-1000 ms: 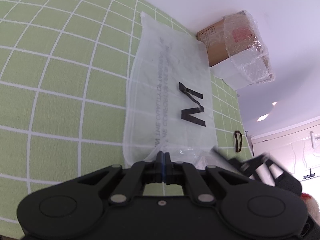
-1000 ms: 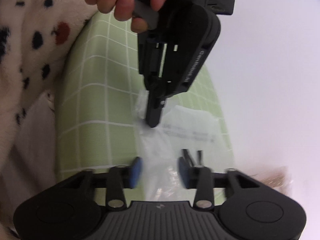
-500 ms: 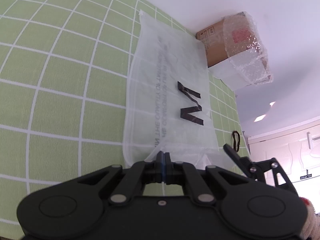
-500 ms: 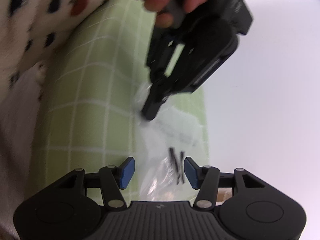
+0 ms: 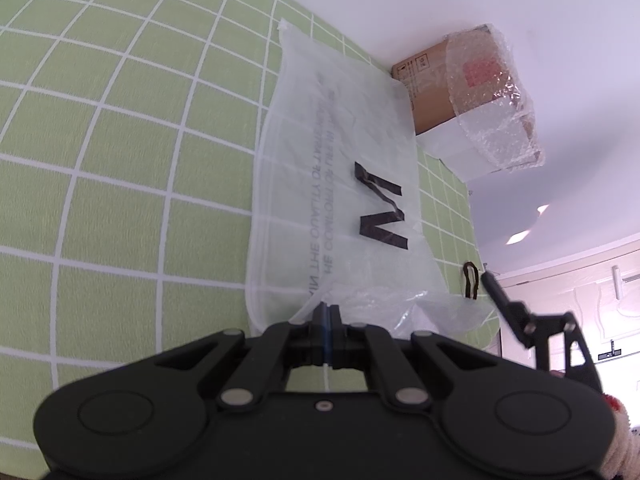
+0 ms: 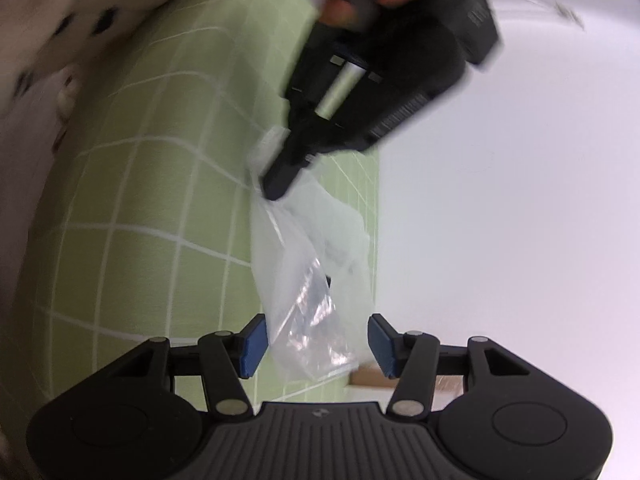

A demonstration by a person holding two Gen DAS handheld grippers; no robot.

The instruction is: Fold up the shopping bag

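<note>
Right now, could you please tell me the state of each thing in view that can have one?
Translucent white plastic shopping bag: spread flat on the green checked cloth, near edge lifted.
Left gripper: shut on the bag's near edge.
Right gripper: open, bag's edge between its blue pads, unpinched.
Brown cardboard box: partly wrapped in bubble wrap.

A table covered in a light green cloth with a white grid (image 5: 120, 152). A translucent white shopping bag (image 5: 332, 200) printed with a black letter M lies flat on it. A cardboard box (image 5: 468, 96) wrapped in bubble film stands at the far edge, beside what may be a small dark loop (image 5: 471, 280).
</note>
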